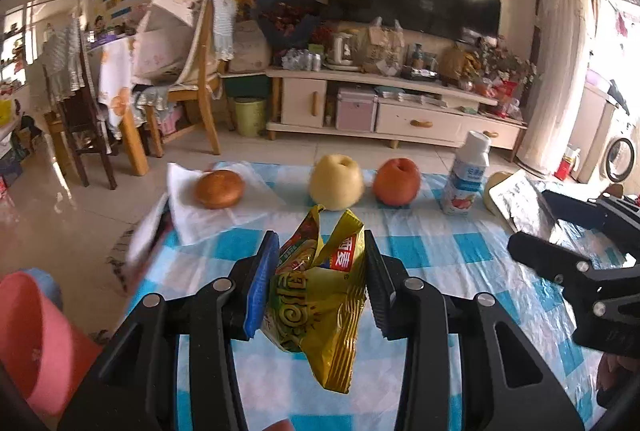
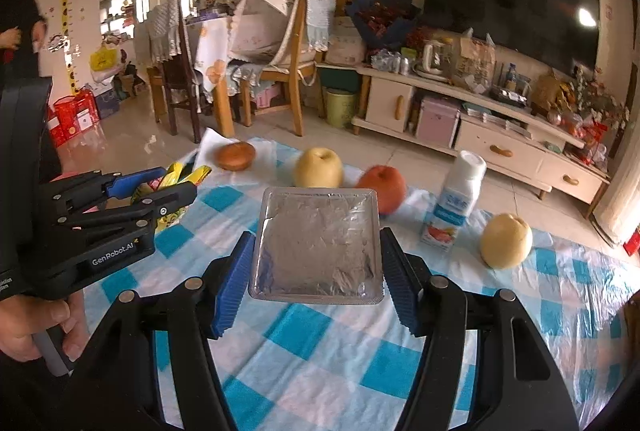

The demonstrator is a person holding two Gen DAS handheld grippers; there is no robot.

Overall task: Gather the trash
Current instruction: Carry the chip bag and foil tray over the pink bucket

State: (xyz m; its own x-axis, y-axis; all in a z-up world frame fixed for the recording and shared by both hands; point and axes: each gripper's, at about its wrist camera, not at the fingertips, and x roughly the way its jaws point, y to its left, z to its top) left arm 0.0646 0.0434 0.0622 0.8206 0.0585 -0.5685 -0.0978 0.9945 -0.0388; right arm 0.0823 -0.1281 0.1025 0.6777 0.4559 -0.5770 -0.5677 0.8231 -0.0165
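While your left gripper (image 1: pixel 318 271) is clamped on the crumpled yellow snack wrapper (image 1: pixel 320 295), the wrapper hangs between its two pads above the blue-and-white checked cloth of the worktop (image 1: pixel 440 251), its torn top sticking up past the fingertips and its lower end drooping below them. From the right wrist view you see that same gripper (image 2: pixel 168 187) off to your left, the wrapper (image 2: pixel 188 173) poking out beyond its tips.

Your right gripper (image 2: pixel 318 263) holds the foil-lidded plastic tray (image 2: pixel 318 243) by its two side edges, the tray filling the gap between the pads and tilted with its silver face toward the camera. In the left wrist view the tray (image 1: pixel 520 199) shows at the right edge, ahead of the right gripper's black fingers (image 1: pixel 560 255).

Beyond both grippers, along the far edge of the worktop, lie a brown bun (image 1: pixel 219 188) on white paper, a yellow pear (image 1: pixel 337 181), a red apple (image 1: pixel 397 181) and an upright drink bottle (image 1: pixel 466 177). A second pear (image 2: pixel 506 241) sits to the right of the bottle.
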